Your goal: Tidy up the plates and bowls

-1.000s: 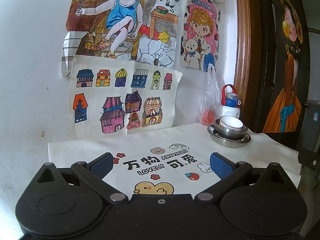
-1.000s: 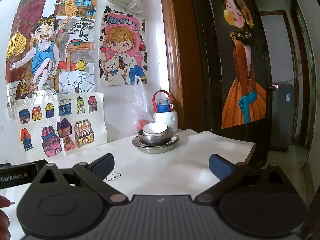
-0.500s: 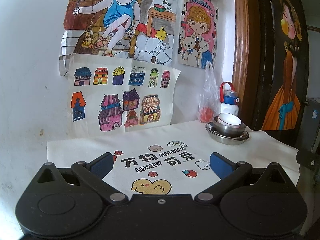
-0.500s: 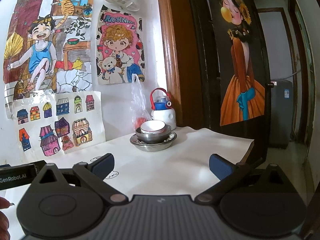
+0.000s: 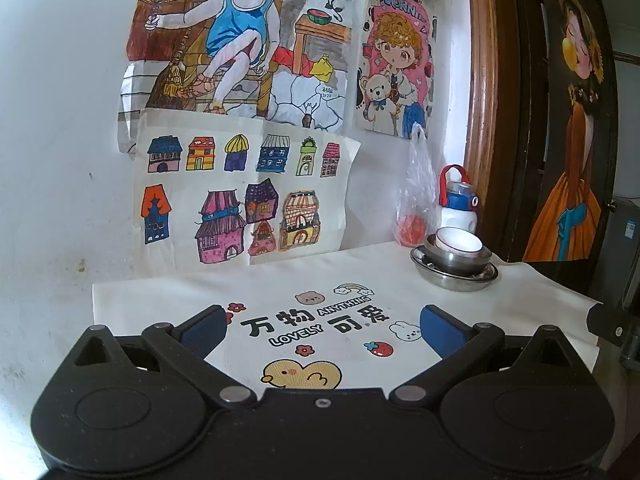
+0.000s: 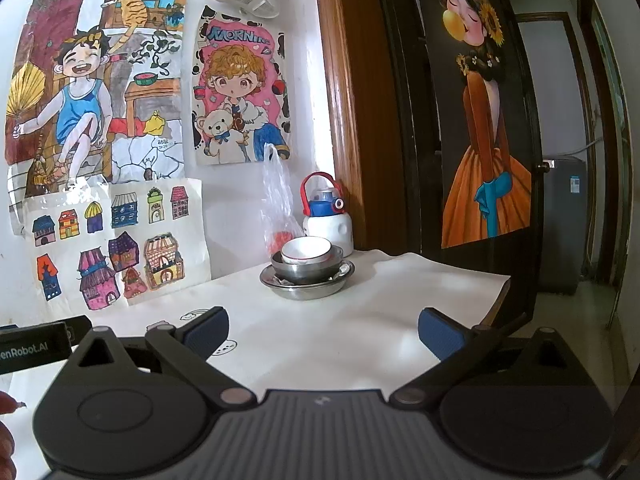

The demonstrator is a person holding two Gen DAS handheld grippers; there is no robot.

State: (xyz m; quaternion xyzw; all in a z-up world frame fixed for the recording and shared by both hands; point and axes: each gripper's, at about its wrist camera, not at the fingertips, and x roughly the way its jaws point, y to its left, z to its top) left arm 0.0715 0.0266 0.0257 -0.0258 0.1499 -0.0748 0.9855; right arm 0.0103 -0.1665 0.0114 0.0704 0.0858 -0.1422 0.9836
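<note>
A stack of dishes stands at the far right corner of the table: a white bowl (image 5: 458,240) inside a steel bowl (image 5: 456,258) on a steel plate (image 5: 454,278). The right wrist view shows the same white bowl (image 6: 306,250), steel bowl (image 6: 306,268) and steel plate (image 6: 306,286) ahead. My left gripper (image 5: 322,326) is open and empty, low over the printed cloth, well short of the stack. My right gripper (image 6: 324,332) is open and empty, in front of the stack and apart from it.
A white cloth (image 5: 280,280) with cartoon prints covers the table. A white and blue bottle with a red handle (image 6: 326,216) and a plastic bag (image 6: 278,208) stand behind the stack against the wall. A dark door (image 6: 480,120) is at the right, past the table's edge.
Both grippers have drifted slightly; the stack sits a little lower and more to the left in the right wrist view. The jaws stay open. The dishes have not moved.
</note>
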